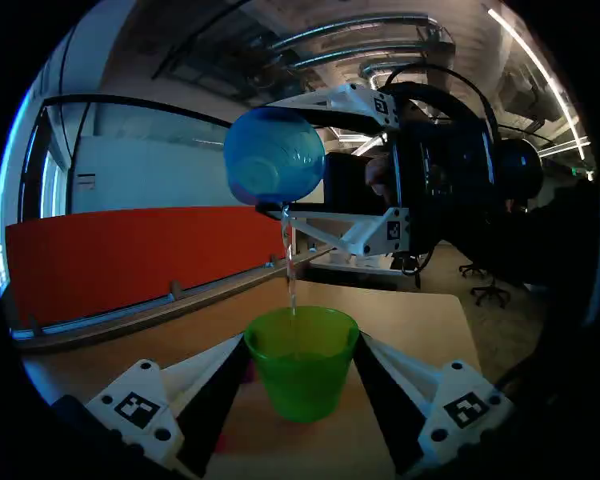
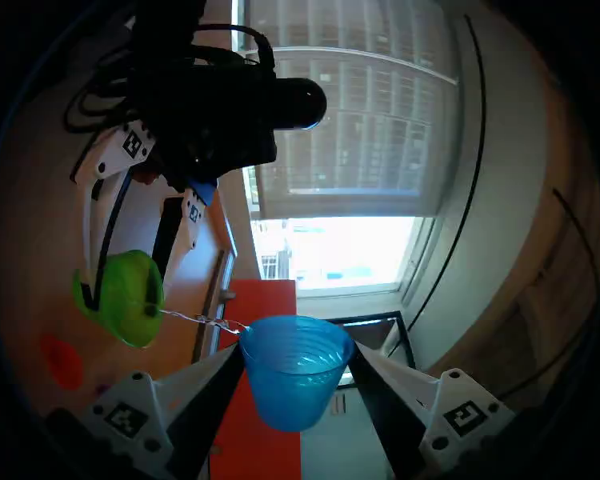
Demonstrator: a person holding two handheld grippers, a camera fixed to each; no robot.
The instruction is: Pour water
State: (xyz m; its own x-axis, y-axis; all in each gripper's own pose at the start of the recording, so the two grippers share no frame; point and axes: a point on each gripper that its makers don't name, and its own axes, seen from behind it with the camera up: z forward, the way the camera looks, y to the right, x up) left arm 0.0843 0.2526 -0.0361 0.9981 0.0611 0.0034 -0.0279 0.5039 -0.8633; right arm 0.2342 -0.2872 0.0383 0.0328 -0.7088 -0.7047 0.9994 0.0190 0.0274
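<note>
My left gripper (image 1: 300,364) is shut on a green cup (image 1: 302,370) that stands upright just over the wooden table (image 1: 412,316). Above it my right gripper (image 1: 312,172) holds a blue cup (image 1: 273,156) tipped on its side, and a thin stream of water (image 1: 289,268) falls from its rim into the green cup. In the right gripper view, that gripper (image 2: 296,376) is shut on the blue cup (image 2: 294,370). The water stream (image 2: 204,320) runs from it to the green cup (image 2: 124,298), which the left gripper (image 2: 136,276) holds.
A red partition (image 1: 132,256) with a rail runs along the table's far side. Office chairs (image 1: 486,290) stand beyond the table's right end. An orange spot (image 2: 62,360) lies on the table. A bright window with blinds (image 2: 344,184) is behind.
</note>
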